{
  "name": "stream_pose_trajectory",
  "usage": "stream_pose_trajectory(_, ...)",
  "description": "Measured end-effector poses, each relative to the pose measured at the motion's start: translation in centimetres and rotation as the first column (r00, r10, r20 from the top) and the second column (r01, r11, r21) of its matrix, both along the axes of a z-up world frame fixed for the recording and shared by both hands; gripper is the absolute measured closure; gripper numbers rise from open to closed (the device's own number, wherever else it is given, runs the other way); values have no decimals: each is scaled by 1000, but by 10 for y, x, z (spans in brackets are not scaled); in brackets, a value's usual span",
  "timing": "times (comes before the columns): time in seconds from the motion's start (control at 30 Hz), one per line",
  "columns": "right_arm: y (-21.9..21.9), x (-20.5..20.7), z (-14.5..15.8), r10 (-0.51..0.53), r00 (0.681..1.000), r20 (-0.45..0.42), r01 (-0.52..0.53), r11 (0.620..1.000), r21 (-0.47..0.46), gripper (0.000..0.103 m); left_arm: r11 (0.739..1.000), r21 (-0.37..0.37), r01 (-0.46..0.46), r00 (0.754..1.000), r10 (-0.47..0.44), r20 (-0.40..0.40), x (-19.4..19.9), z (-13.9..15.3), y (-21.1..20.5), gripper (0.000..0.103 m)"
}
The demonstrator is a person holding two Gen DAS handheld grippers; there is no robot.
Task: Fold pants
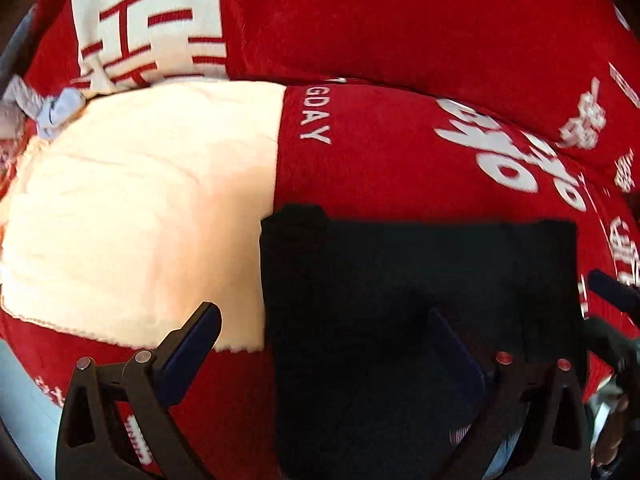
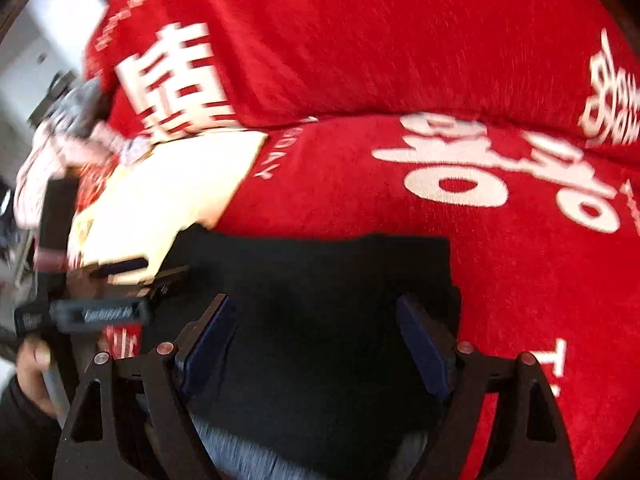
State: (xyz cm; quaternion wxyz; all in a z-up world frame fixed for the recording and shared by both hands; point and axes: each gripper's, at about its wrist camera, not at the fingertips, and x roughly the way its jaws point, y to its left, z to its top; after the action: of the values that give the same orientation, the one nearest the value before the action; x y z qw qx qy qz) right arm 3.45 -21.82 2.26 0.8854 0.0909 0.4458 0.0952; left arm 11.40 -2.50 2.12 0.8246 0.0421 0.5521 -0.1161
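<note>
The black pants [image 1: 420, 280] lie folded into a flat rectangle on a red blanket with white lettering [image 1: 380, 160]; they also show in the right wrist view [image 2: 320, 280]. My left gripper [image 1: 324, 324] is open above the pants' left part, its left finger over a cream cloth. My right gripper [image 2: 316, 316] is open and empty, both fingers just above the pants. The left gripper shows in the right wrist view [image 2: 120, 280] at the pants' left edge, blurred.
A cream cloth [image 1: 140, 208] lies on the blanket left of the pants, also in the right wrist view [image 2: 168, 200]. Small pale clothes [image 1: 52, 112] sit at the far left. A red cushioned backrest [image 1: 400, 20] rises behind. The right gripper's tip [image 1: 612, 288] shows at right.
</note>
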Motion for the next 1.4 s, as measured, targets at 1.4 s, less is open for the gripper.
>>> stream_pose_trajectory(1.4, 29, -76, -46, -111, 986, -122, 99, 991, -94, 6, 998, 9, 66, 997, -65, -52, -72, -16, 7, 0)
